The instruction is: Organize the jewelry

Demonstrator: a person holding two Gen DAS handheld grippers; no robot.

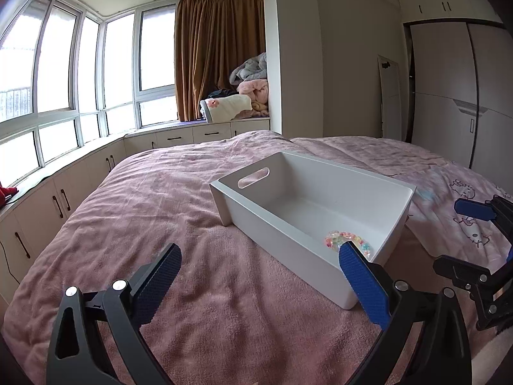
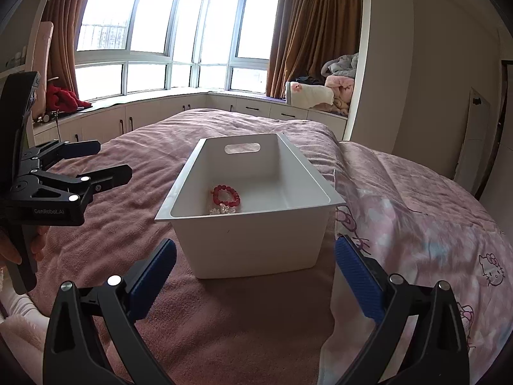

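A pink blanket covers the bed, and on it stands the white bin, the landmark for all that follows. It is a rigid plastic box with a handle slot cut in its far end wall; it looks light, and its rim would take a firm pinch. To the right of the bin lies a pale cartoon-print quilt.

Both tongs stand outside the bin, spread wide and holding nothing. The right gripper hovers just short of the bin's near end wall, its blue pads framing that wall. The left gripper sits at the bin's long left side, near its near corner, with one pad overlapping the rim in its own view.

Inside the bin, on the floor at the near end, lies a red bead bracelet, touching a small whitish bead piece closer to the near wall. From the left wrist view a pastel bead bracelet shows in the near corner; whether it is that whitish piece I cannot tell.

I judge these beads light, hard, smooth and apt to roll or slip; the loops are limp, so pinching across the strand would hold best, gently
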